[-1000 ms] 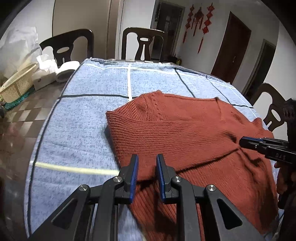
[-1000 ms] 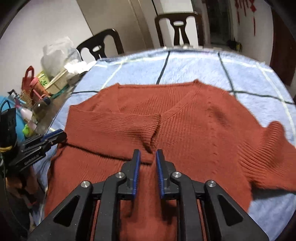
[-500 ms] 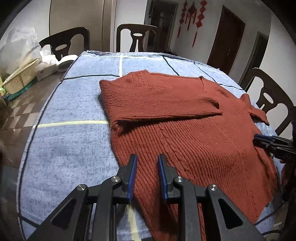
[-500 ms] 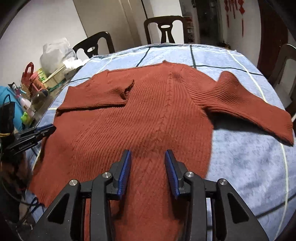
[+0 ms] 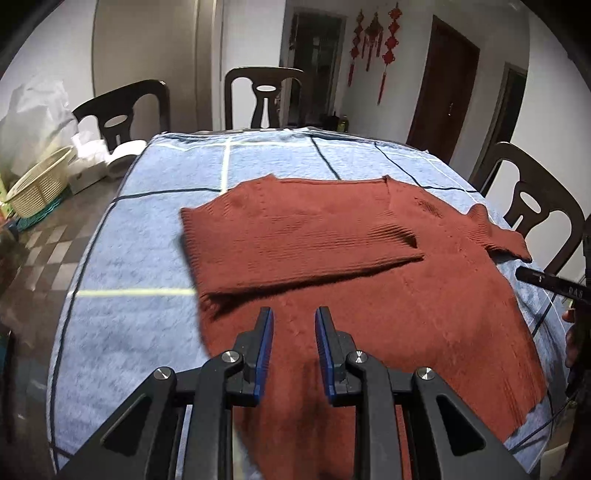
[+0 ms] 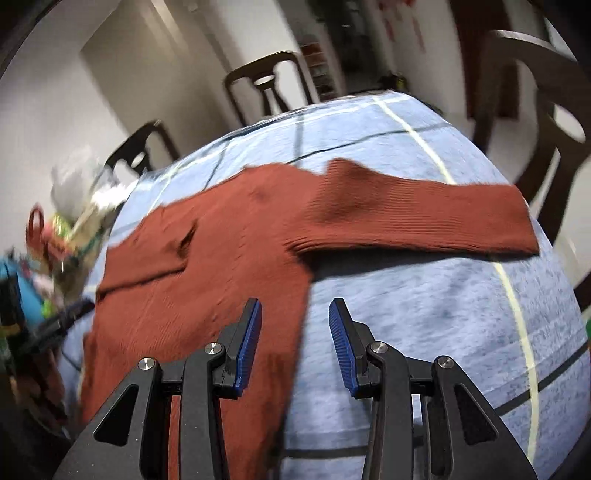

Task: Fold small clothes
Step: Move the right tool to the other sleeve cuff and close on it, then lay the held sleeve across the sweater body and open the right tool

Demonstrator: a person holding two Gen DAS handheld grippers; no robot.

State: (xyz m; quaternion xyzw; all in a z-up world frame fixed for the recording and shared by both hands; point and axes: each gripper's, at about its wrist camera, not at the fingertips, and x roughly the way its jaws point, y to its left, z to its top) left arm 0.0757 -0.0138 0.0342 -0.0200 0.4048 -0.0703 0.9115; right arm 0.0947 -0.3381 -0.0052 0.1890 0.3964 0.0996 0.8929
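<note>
Left wrist: my left gripper (image 5: 293, 350) is slightly parted, pinching nothing, above the sweater (image 5: 369, 295) on the blanket (image 5: 129, 258). One sleeve (image 5: 306, 243) folded across the chest; neckline at 12.

Right wrist: my right gripper (image 6: 295, 343) is spread, empty, over the side hem. Other sleeve (image 6: 417, 221) unfolded, long axis toward 3; body fold remains.

The sweater (image 5: 332, 258) is showing a rust-red ribbed knit. The cloth (image 5: 147, 258) covering the tabletop is showing mottled light blue crossed by dark and pale yellow-white lines in a wide grid. The chairs (image 5: 264, 96) are showing dark brown, the basket (image 5: 40, 184) cream, the wall ornaments (image 5: 375, 33) red, and the fingers (image 6: 249, 343) are showing blue pads on black.
</note>
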